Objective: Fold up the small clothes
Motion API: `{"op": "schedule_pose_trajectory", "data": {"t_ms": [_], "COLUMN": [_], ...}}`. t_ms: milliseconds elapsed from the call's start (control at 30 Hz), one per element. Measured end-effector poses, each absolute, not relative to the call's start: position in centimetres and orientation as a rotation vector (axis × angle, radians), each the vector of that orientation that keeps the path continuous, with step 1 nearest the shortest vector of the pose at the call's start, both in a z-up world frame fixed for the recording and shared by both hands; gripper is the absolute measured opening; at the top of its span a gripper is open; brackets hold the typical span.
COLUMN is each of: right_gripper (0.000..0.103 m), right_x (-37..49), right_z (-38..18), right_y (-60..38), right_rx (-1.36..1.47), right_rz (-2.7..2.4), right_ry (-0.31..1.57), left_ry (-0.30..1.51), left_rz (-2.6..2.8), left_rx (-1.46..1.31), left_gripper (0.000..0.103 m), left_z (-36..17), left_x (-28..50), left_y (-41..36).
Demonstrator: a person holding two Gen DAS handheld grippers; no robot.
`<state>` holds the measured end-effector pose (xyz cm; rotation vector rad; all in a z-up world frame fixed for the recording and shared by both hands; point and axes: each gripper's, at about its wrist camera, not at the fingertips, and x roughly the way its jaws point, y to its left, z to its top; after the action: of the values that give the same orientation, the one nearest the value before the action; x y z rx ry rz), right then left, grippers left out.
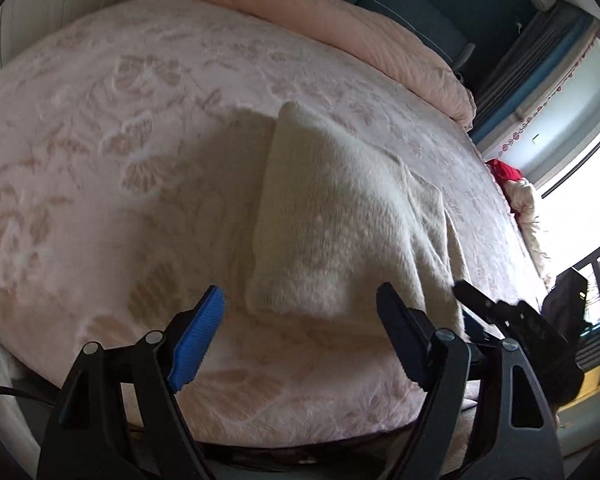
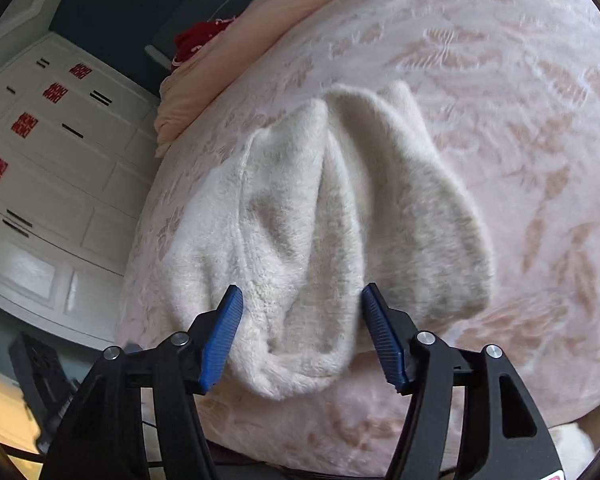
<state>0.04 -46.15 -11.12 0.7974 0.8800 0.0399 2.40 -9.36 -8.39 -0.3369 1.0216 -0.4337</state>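
Note:
A small cream fuzzy garment [image 1: 340, 216] lies folded on the pink patterned bedspread [image 1: 120, 140]. My left gripper [image 1: 300, 304] is open and empty, just in front of the garment's near edge. The other gripper [image 1: 500, 312] shows at the garment's right edge in this view. In the right wrist view the garment [image 2: 320, 208] lies bunched in thick folds. My right gripper [image 2: 302, 300] is open, its blue pads [image 2: 224, 332] on either side of the garment's near fold, not closed on it.
A rolled peach duvet [image 1: 360, 28] lies along the far side of the bed. Red cloth [image 1: 504, 172] sits at the bed's right edge by a bright window. A white wardrobe [image 2: 52, 160] with red stickers stands beyond the bed in the right wrist view.

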Motion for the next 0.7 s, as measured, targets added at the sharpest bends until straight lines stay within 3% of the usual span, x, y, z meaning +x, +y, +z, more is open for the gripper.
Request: {"op": "schedule_pose_trajectory", "data": {"t_ms": [133, 167, 200, 267, 467, 533, 700], "right_gripper": [0.062, 0.039, 0.022, 0.019, 0.017, 0.017, 0.018], "right_x": [1.5, 1.8, 2.3, 3.0, 2.4, 2.6, 3.2], "right_z": [-12.0, -12.2, -12.5, -11.9, -0.3, -1.6, -13.0], "right_y": [-45.3, -44.9, -44.6, -44.2, -44.9, -46.8, -50.5], "right_rx": [0.851, 0.867, 0.887, 0.88, 0.609, 0.56, 0.704], "right_rz": [0.084, 0.096, 0.124, 0.131, 0.193, 0.128, 0.02], "right_ry": [0.911, 0.918, 0.924, 0.918, 0.653, 0.691, 0.929], "left_ry": [1.076, 1.083, 1.093, 1.11, 1.034, 1.031, 1.075], "left_rz": [-0.484, -0.487, -0.482, -0.464, -0.504, -0.502, -0.498], "left_rx": [-0.401, -0.409, -0.41, -0.416, -0.373, -0.337, -0.302], "left_gripper": [0.076, 0.075, 0.074, 0.07, 0.071, 0.071, 0.071], "left_z": [-10.1, -10.5, -10.9, -11.5, -9.1, -9.3, -11.0], "left_x": [2.0, 2.1, 2.2, 2.6, 2.0, 1.9, 1.9], "left_y": [-9.9, -10.1, -10.3, -10.6, -11.0, -11.5, -12.7]}}
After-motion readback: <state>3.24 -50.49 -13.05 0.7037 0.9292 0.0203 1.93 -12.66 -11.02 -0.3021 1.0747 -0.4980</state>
